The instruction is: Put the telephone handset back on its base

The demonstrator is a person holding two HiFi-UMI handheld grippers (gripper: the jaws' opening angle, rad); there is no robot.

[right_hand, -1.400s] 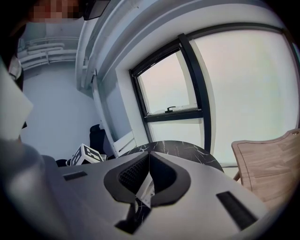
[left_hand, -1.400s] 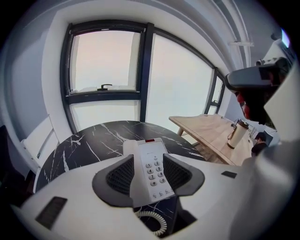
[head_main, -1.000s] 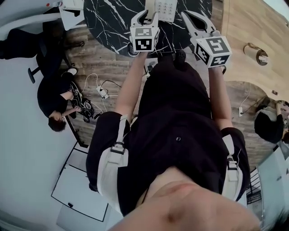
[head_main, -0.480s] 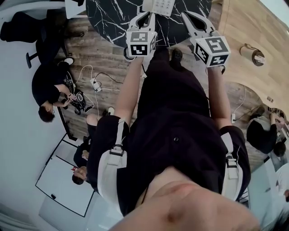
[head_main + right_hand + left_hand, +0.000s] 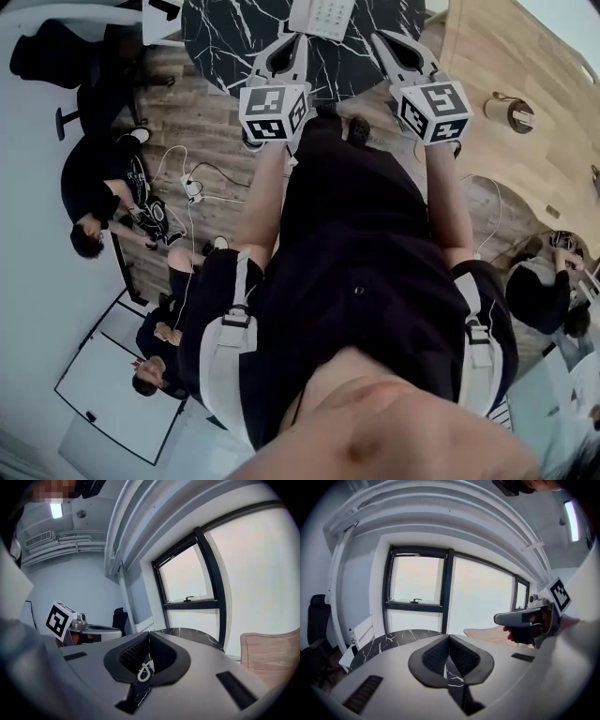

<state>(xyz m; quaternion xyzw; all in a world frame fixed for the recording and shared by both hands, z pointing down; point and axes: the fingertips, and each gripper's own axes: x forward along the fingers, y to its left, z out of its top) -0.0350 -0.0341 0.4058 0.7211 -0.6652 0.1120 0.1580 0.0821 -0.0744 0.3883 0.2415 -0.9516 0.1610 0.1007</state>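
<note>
One white plastic telephone with a keypad grid (image 5: 321,16) lies on the one round black white-veined marble table (image 5: 225,28), just ahead of two grey grippers. The left gripper (image 5: 449,637) has just clenched its ribbed black pads (image 5: 436,654) on nothing. The right gripper (image 5: 149,633) is also clenched and empty.

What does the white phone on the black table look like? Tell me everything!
The phone is white and plastic-looking, with rows of small pale buttons on its flat face. Only part of it shows in the head view; the picture's top edge cuts off the rest. It rests on the round black marble-look table. A white curly cord, likely its own, lies on that table in the right gripper view.
</note>
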